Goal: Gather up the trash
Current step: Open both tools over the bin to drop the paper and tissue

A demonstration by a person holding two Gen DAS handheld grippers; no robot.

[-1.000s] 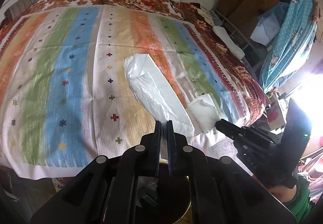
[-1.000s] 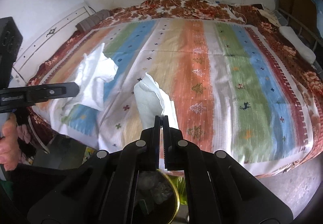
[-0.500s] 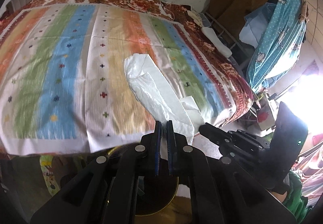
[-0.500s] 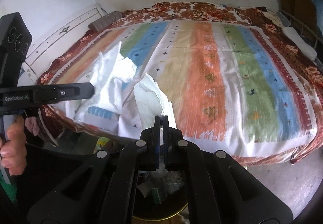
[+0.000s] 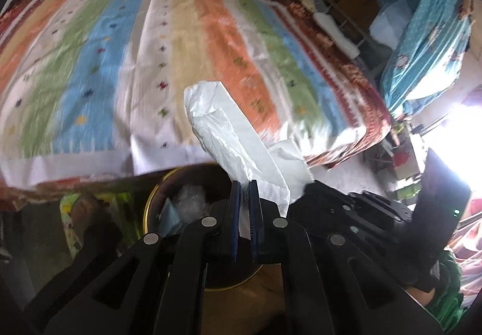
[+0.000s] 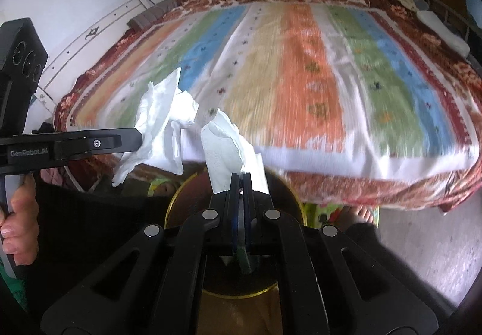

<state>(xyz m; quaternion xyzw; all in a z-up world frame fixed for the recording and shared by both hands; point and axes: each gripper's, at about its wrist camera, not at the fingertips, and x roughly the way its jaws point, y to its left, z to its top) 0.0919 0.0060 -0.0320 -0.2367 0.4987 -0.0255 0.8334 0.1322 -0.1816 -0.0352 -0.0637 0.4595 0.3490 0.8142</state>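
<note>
A bed (image 5: 90, 69) fills most of both views, covered by a striped spread (image 6: 301, 78) in orange, green, blue and cream, with a red floral blanket (image 6: 391, 187) showing round its edges. Below the foot of the bed, on the floor, stands a dark round bin (image 6: 186, 199) with a gold rim; crumpled clear plastic (image 5: 189, 202) already lies inside it (the rest of its contents are too dim to make out).

The left gripper (image 5: 244, 184) has its jaws clenched on a long white crumpled tissue (image 5: 223, 127), which sticks up and away from the tips, over the near edge of the bed and above the bin's rim. The right gripper (image 6: 241, 176) likewise has its jaws clenched on a smaller white tissue (image 6: 224, 148), held directly above the bin's opening.

In the right wrist view, the left gripper's tissue (image 6: 162, 121) hangs just beside the right one, apart from it. A hand (image 6: 18, 214) grips the left tool's handle at the frame's left edge.
</note>
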